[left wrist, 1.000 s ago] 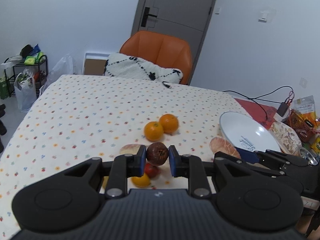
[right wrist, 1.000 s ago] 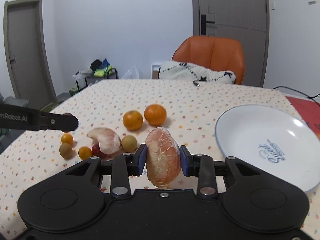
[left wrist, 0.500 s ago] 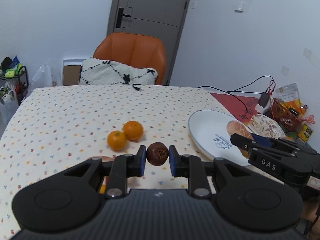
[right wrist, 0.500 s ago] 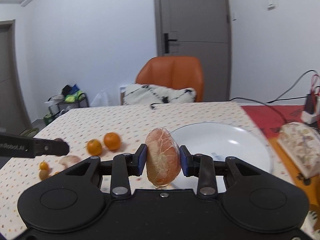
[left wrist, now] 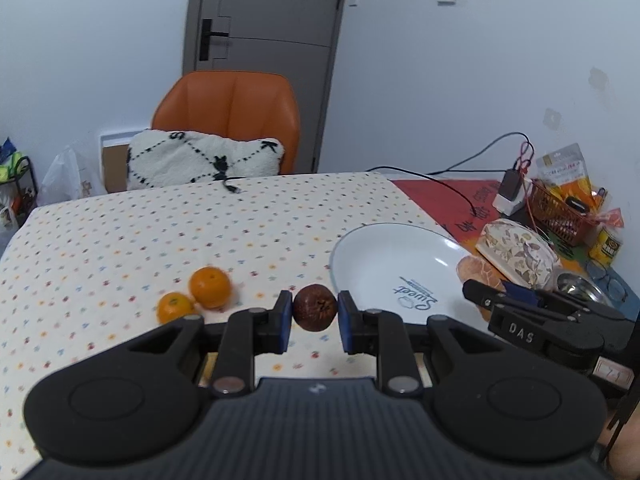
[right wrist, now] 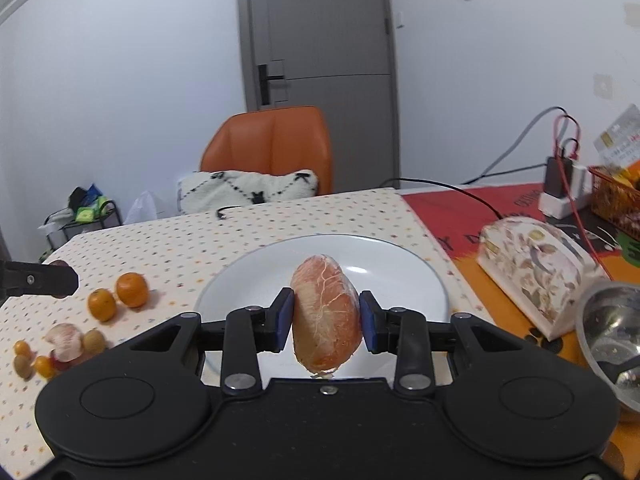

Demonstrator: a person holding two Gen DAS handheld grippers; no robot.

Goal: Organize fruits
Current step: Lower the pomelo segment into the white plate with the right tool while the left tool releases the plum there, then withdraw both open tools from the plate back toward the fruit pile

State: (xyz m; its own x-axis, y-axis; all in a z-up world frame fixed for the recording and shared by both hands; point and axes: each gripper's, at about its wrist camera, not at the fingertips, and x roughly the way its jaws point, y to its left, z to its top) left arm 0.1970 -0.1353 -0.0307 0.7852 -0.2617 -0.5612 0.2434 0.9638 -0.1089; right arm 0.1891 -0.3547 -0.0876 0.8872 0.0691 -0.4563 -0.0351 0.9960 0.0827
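At about nine o'clock on the dotted tablecloth (right wrist: pixel 280 224) sits the unsorted pile: small yellow-orange fruits (right wrist: pixel 22 348), a peeled citrus piece (right wrist: pixel 66 338) and, a little farther back, two oranges (right wrist: pixel 118 294) side by side, all apparently awaiting their turn. Toward the centre, the left gripper (left wrist: pixel 312 316) is clenched on a small dark-brown round fruit (left wrist: pixel 315 307), jaws narrowed to the fruit's width and pressing both its sides, carried clear of the cloth near the white plate (left wrist: pixel 376 256) at its two o'clock, probably for delivery there. Rightward, the right gripper (right wrist: pixel 325 316) is spread wider and grasps a peeled grapefruit-like segment (right wrist: pixel 325 312) upright by its flat faces, hanging over the plate's near half, likely the drop spot. At three o'clock, off the cloth, lie a floral pouch (right wrist: pixel 536 272) and a steel bowl (right wrist: pixel 612 332), uninvolved.
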